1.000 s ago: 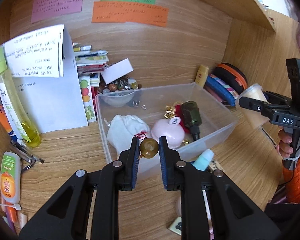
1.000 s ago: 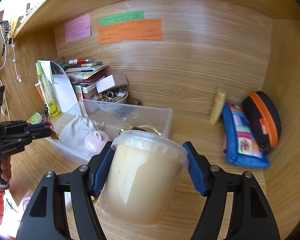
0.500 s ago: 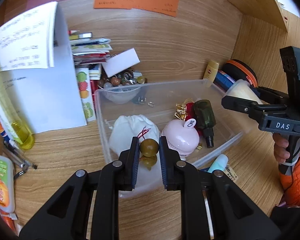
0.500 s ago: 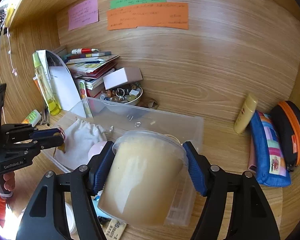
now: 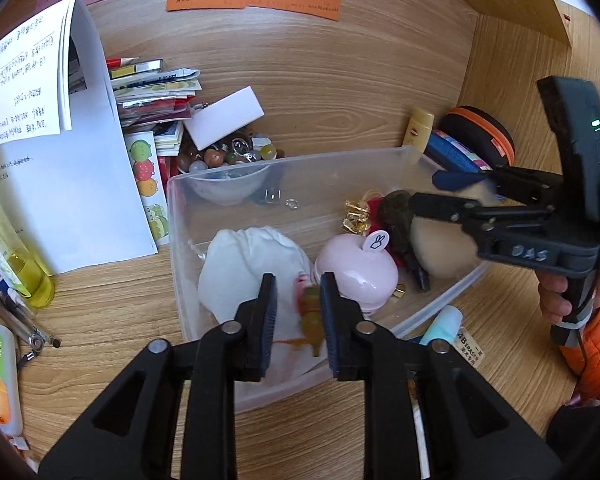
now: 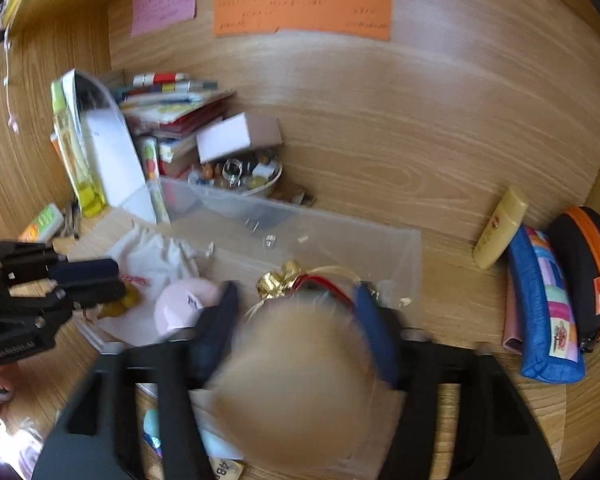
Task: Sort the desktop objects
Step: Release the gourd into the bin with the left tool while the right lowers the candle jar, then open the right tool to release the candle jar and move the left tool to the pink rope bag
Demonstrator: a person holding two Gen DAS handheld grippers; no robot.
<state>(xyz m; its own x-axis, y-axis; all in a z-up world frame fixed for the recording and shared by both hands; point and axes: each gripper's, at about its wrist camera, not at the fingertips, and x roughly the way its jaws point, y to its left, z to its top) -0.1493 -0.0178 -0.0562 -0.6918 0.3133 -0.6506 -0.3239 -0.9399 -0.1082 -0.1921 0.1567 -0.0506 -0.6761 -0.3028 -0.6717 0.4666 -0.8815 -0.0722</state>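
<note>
A clear plastic box (image 5: 300, 160) holds a white pouch (image 5: 240, 264), a pink apple-shaped case (image 5: 356, 272) and gold trinkets. My left gripper (image 5: 298, 312) hangs over the box's near corner with its jaws opening. A gold bead on a red string (image 5: 311, 312) is a blur between the fingers and looks loose, no longer pinched. My right gripper (image 6: 296, 308) reaches into the box's right end with its jaws closing on a beige lidded tub (image 6: 296, 380). The tub is heavily blurred, and its body (image 5: 440, 248) is low inside the box.
Behind the box are a bowl of beads (image 5: 228, 184), a stack of books (image 5: 156, 84) and standing white sheets (image 5: 60, 184). A yellow bottle (image 6: 500, 228), a blue pouch (image 6: 548, 304) and a black-orange case (image 6: 592, 272) lie right. A teal tube (image 5: 440, 324) lies in front.
Both grippers have sunk toward the box. The left jaws parted a little and the bead slipped down from between them. The right jaws narrowed around the tub, which is now down inside the box.
</note>
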